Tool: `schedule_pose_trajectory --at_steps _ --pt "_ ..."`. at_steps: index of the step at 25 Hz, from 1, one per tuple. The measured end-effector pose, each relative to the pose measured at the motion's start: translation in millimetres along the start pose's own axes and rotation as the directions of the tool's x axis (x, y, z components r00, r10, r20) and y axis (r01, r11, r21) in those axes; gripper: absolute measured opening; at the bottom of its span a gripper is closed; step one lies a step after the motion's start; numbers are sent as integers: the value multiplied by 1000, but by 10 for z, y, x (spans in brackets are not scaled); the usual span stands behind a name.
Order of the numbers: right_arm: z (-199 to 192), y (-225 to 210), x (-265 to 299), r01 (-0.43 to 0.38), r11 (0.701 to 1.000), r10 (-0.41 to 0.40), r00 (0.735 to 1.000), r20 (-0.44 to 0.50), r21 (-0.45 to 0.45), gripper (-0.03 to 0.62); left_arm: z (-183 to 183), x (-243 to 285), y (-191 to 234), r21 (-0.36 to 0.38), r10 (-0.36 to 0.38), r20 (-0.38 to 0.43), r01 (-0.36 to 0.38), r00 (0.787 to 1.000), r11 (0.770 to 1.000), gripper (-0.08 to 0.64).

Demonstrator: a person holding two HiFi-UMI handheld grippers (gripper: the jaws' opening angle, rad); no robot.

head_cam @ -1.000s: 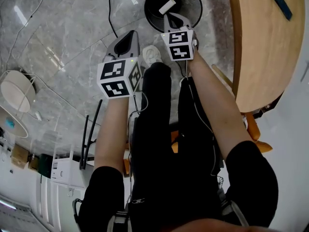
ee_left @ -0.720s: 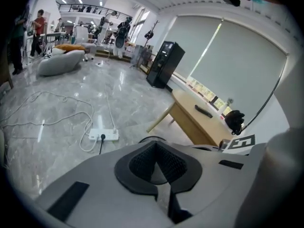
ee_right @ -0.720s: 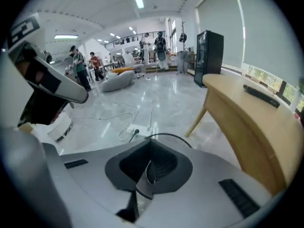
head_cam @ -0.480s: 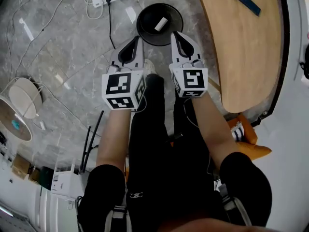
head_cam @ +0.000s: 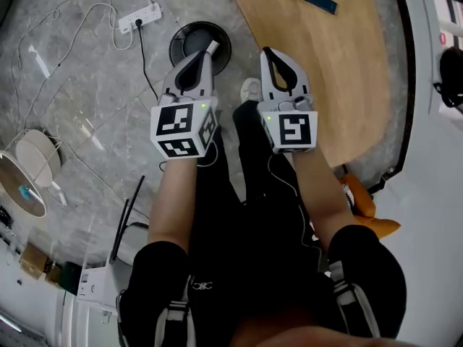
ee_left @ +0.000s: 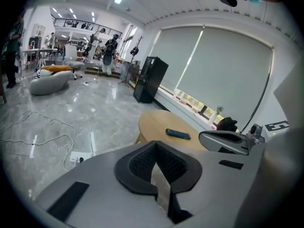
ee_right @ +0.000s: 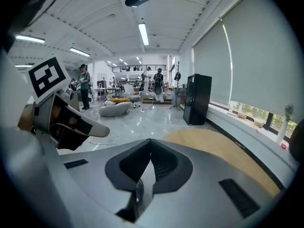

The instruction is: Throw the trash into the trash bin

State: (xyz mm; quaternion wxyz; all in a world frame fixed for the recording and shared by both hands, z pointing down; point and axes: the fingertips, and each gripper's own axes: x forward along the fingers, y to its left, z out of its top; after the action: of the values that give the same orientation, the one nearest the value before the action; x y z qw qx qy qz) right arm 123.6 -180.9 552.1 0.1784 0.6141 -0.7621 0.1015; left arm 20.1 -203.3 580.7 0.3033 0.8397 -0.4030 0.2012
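As left tool [head_cam: 203, 57] hovers, trash [head_cam: 214, 47] sits in bin [head_cam: 177, 48] below.

This is a large open office or lab hall: a round wooden table [head_cam: 325, 71] stands on a polished grey stone floor [head_cam: 94, 78], with a power strip [head_cam: 139, 17] lying near it. Beyond the table are windows covered by roller blinds [ee_left: 223, 70], a black cabinet [ee_left: 150, 79], beanbag seats [ee_left: 50, 82] and ceiling strip lights [ee_right: 143, 33].

the bin [head_cam: 181, 45] is black, with a white scrap [head_cam: 213, 47] in it. the floor [head_cam: 72, 85] is grey marble with pale veins. the table [head_cam: 340, 71] is light wood. the left gripper [head_cam: 205, 55] and right gripper [head_cam: 268, 53] are grey, their cubes white with black squares.
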Motion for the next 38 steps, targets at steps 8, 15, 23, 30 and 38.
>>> schedule_pose_trajectory --at_steps 8,15,23,30,38 --pt "152 -1067 -177 -30 993 33 999 29 -113 14 208 464 -772 -29 6 14 -6 1000 1000 12" --pt "-26 -1670 97 -295 904 263 955 -140 -310 144 189 716 -1008 -11 27 -19 -27 999 1000 12" --pt "-705 -2097 781 -452 828 342 877 -338 -333 187 -74 847 -858 -37 72 -75 -75 995 996 12" --pt "-1375 -2322 1189 -539 754 307 794 -525 -374 215 -354 937 -624 -36 107 -135 -113 985 993 12" --pt "-1673 -2321 1391 -635 695 324 695 -642 -336 227 -526 932 -476 -62 141 -161 -152 977 986 14"
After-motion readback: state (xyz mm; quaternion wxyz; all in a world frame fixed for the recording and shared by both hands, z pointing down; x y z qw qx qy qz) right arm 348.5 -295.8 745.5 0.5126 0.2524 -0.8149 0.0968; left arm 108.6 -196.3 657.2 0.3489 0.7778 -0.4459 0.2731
